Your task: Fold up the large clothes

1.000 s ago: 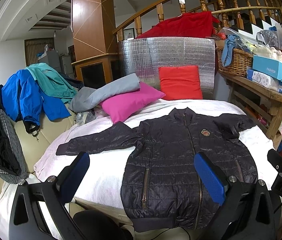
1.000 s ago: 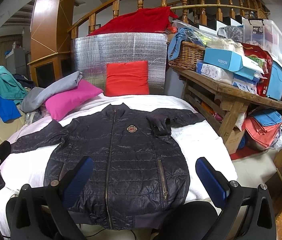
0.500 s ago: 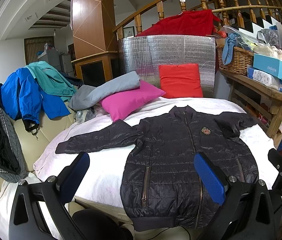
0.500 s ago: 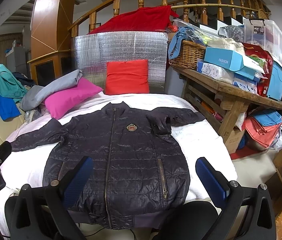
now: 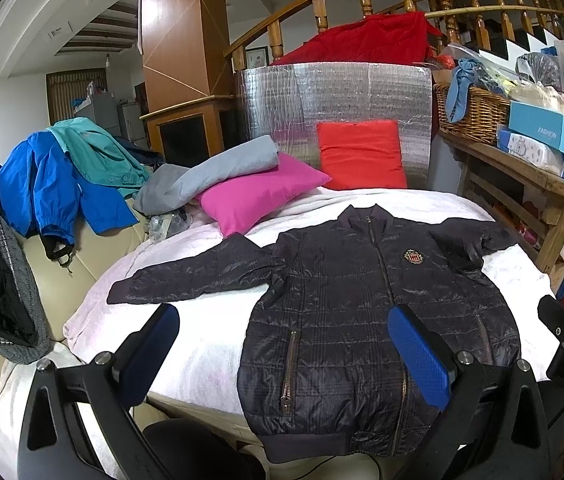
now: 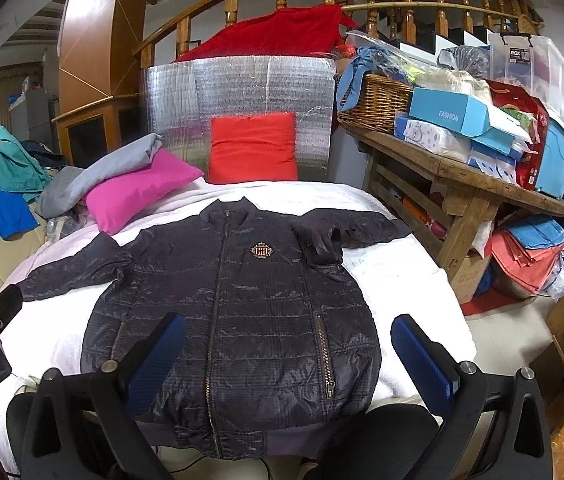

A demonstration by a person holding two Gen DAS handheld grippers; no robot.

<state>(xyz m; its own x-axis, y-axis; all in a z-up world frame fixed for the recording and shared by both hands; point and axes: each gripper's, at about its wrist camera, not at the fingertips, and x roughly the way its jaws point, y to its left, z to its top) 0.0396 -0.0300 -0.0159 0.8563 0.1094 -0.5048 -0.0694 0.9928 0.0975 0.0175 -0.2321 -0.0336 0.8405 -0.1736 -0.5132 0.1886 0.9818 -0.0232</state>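
A dark quilted zip jacket (image 5: 362, 312) lies front up on the white-covered bed (image 5: 201, 332), also in the right wrist view (image 6: 241, 312). Its left sleeve (image 5: 189, 276) is stretched out flat. Its right sleeve (image 6: 346, 232) is bunched and folded near the shoulder. My left gripper (image 5: 282, 340) is open and empty, above the jacket's near left hem. My right gripper (image 6: 288, 348) is open and empty, above the jacket's lower front.
A pink pillow (image 5: 257, 196), a grey garment (image 5: 209, 172) and a red pillow (image 5: 362, 154) lie at the bed's far end. Jackets (image 5: 53, 184) hang over a sofa at left. A cluttered wooden bench (image 6: 474, 176) stands at right.
Both grippers have drifted very slightly; the jacket has not moved. Both stay open.
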